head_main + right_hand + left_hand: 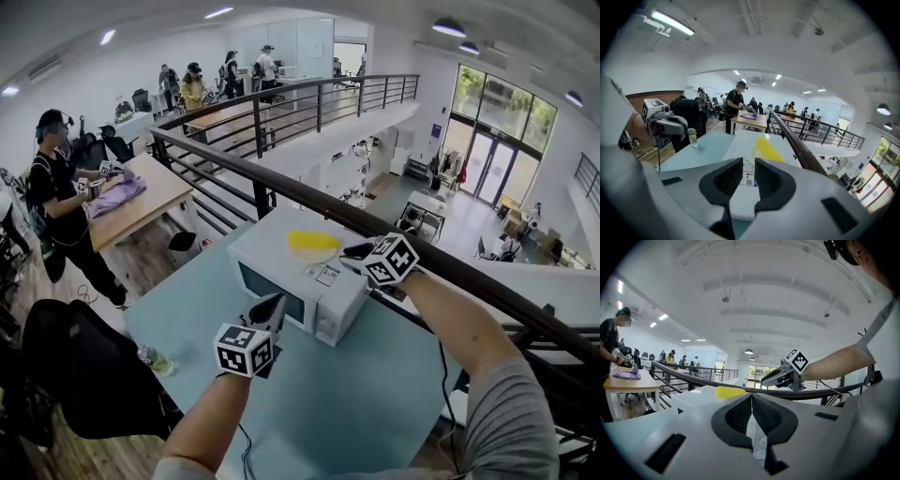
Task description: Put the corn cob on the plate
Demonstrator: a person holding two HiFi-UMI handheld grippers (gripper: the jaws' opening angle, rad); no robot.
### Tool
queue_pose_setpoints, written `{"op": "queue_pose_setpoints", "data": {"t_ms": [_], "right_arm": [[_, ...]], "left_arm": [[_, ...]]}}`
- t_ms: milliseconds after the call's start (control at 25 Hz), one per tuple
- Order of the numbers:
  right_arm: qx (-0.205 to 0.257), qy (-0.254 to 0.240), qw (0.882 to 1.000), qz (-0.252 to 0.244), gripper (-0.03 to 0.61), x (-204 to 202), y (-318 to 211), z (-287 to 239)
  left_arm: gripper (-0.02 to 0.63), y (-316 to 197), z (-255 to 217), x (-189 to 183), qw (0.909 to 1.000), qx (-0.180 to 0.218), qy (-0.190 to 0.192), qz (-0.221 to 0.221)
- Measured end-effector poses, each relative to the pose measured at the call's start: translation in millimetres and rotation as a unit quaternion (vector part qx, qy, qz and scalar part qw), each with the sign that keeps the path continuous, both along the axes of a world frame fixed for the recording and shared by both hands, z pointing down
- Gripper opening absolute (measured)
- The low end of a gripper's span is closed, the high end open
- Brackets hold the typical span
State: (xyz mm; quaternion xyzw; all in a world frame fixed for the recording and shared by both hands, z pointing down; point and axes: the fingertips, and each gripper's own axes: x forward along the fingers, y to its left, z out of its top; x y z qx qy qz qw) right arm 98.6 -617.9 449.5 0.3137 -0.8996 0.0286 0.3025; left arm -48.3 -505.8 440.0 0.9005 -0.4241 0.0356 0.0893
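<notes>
Sticker [327, 275] on microwave [267, 251], frame centre: print too small to read.
Marker cubes [244, 349] [391, 259], lower centre and right of centre: black-and-white squares, no letters.

Just above the centre of my head view lies the plate [312, 242]. It is plain yellow and looks oval from here, resting flat on the top of the white microwave [267, 255], towards its far edge.
</notes>
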Motion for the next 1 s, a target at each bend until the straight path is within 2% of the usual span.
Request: {"op": "queue_pose_setpoints", "data": {"t_ms": [200, 360, 640, 880, 1000], "right_arm": [[0.004, -0.046, 0.998, 0.030, 0.025, 11, 54, -7], [0.005, -0.065, 0.997, 0.039, 0.018, 29, 106, -9], [0.023, -0.087, 0.992, 0.089, 0.018, 55, 167, -2], [0.040, -0.081, 0.994, 0.058, 0.017, 64, 270, -15], [0.048, -0.079, 0.995, 0.039, 0.018, 56, 300, -12]], "left_arm": [[0.020, 49, -5, 1, 1.0000, 0.001, -0.005, 0.002], [0.020, 94, -9, 10, 0.9999, 0.002, -0.010, 0.005], [0.020, 151, -20, 21, 0.9996, 0.009, -0.021, 0.016], [0.020, 232, -44, 40, 0.9995, 0.021, -0.020, 0.013], [0.020, 251, -41, 39, 0.9991, 0.031, -0.029, 0.009]]}}
